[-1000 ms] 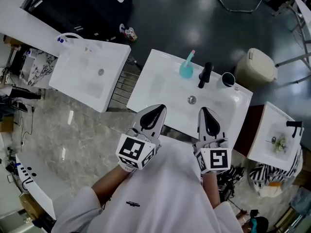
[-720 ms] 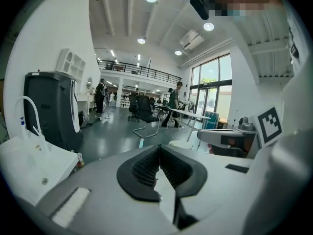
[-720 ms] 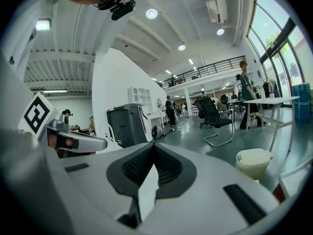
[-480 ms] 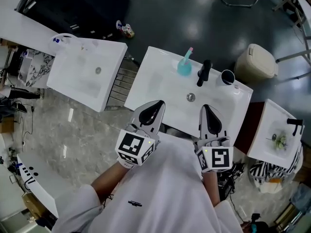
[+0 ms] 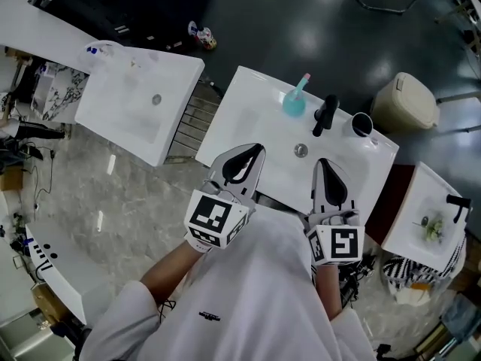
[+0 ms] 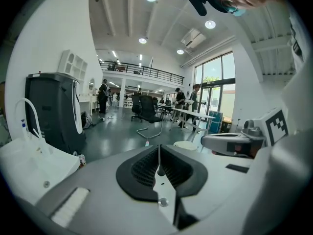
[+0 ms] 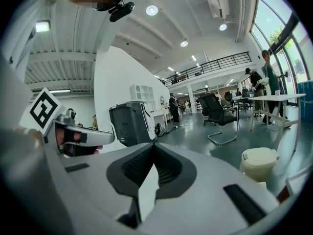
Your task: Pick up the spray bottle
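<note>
The spray bottle (image 5: 294, 102), teal with a pink nozzle, stands on the back rim of the white sink basin (image 5: 248, 119), just left of the black faucet (image 5: 325, 116). My left gripper (image 5: 254, 150) is shut and empty, its tip over the basin's front rim, well short of the bottle. My right gripper (image 5: 323, 164) is also shut and empty, over the front rim below the drain (image 5: 301, 150). In the left gripper view the jaws (image 6: 158, 148) meet with nothing between them. The right gripper view shows its jaws (image 7: 154, 147) closed too. The bottle is hidden in both gripper views.
A black cup (image 5: 361, 125) sits right of the faucet. A second white basin (image 5: 135, 104) stands to the left, a third (image 5: 428, 209) at the right. A beige bin (image 5: 406, 104) is behind the sink on the dark floor. Chairs and people stand far off.
Both grippers have edged forward toward the sink, the left one a little more, its tip now over the front rim. Both stay shut.
</note>
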The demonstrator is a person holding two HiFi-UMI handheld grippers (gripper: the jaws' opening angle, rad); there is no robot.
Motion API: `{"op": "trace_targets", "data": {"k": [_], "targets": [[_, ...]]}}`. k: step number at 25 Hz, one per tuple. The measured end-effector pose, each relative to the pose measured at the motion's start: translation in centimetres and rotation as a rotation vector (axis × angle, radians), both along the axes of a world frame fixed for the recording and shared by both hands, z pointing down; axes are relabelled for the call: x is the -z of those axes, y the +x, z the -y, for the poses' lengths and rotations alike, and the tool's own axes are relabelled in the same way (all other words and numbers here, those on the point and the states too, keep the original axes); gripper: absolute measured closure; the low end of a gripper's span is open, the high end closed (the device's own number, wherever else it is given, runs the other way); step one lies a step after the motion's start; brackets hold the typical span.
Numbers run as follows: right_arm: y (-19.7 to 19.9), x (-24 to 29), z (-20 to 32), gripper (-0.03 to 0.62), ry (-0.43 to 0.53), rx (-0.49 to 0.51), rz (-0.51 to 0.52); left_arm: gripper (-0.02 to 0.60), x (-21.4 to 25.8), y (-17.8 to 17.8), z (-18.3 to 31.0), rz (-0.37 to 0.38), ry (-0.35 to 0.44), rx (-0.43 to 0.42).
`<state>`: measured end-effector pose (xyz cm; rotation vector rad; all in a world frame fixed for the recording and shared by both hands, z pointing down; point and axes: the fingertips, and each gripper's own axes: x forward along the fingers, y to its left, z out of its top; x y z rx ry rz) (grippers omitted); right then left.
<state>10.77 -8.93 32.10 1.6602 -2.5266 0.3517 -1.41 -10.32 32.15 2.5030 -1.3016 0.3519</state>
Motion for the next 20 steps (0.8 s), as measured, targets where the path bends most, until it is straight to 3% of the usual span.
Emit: {"op": "trace_targets", "data": {"k": [3,6,20], "targets": [[-0.1,-0.2,0.9,0.589,-0.004,0.014,-0.006,0.568,-0.3,0.3,1.2,-0.004,-0.006,0.004],[0.0,-0.6,1.7,0.589,-0.011,0.019,-0.008,0.501,-0.9,0.7,2.3,0.004,-0.017,0.003],[1.0,-3.4,5.5,0.589,-0.062,0.027,0.002,0.416,-5.1,3.4,7.9,0.024,-0.064,-0.01]]}}
